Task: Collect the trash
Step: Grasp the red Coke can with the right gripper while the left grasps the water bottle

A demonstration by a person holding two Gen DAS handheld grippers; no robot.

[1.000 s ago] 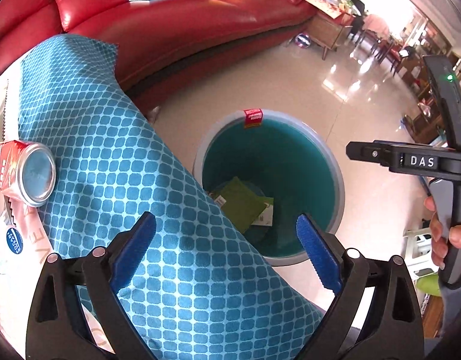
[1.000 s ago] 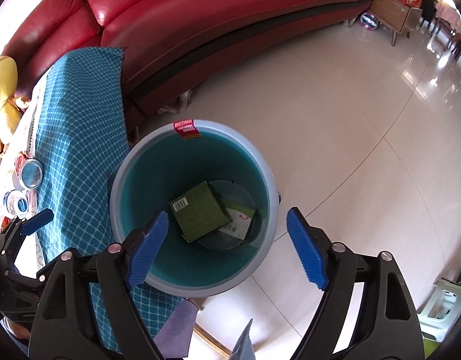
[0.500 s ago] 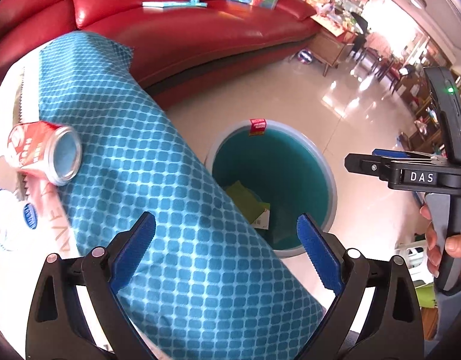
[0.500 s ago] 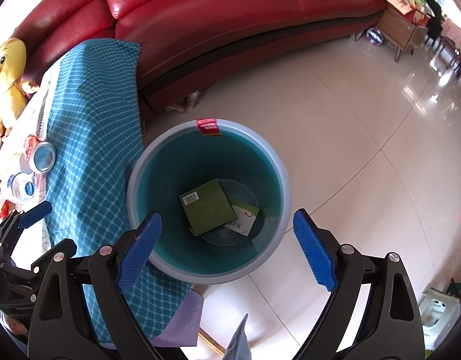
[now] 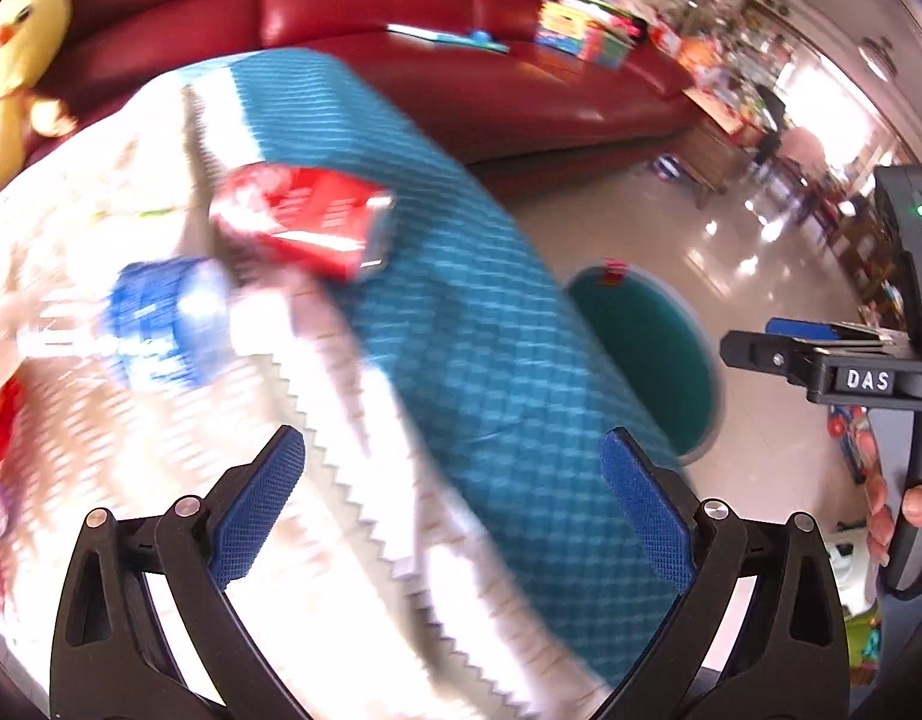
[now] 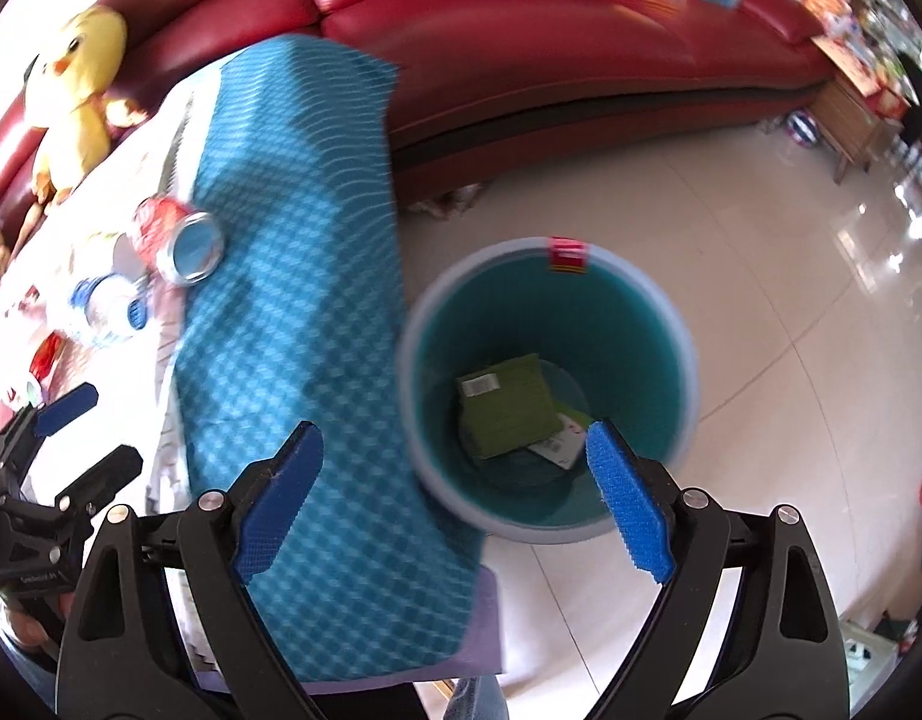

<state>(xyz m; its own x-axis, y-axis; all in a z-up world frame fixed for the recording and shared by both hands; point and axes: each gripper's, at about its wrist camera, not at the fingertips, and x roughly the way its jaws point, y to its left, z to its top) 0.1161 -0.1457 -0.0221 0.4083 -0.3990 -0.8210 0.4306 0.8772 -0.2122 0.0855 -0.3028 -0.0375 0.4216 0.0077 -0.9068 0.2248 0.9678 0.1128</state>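
A red drink can (image 5: 305, 222) lies on its side on the table, where the white runner meets the teal cloth (image 5: 461, 330). A blue-labelled plastic bottle (image 5: 161, 324) lies beside it. My left gripper (image 5: 455, 504) hangs open and empty above the table edge, short of both. My right gripper (image 6: 455, 498) is open and empty over the cloth's corner and the near rim of the teal bin (image 6: 691, 372). A green box (image 6: 508, 408) and a white card lie in the bin. The right wrist view also shows the can (image 6: 173, 240) and bottle (image 6: 107, 306).
A red leather sofa (image 6: 580, 60) curves behind the table, with books and boxes on its seat. A yellow duck plush (image 6: 77, 72) sits at the table's far end. The bin (image 5: 640, 360) stands on glossy floor tiles (image 6: 760, 210). A hand (image 5: 916, 504) grips the right gripper's handle.
Both views have swung from the bin toward the table. In the left view the can and bottle have moved toward the middle and the bin has slid right. Both pictures are now motion-blurred.
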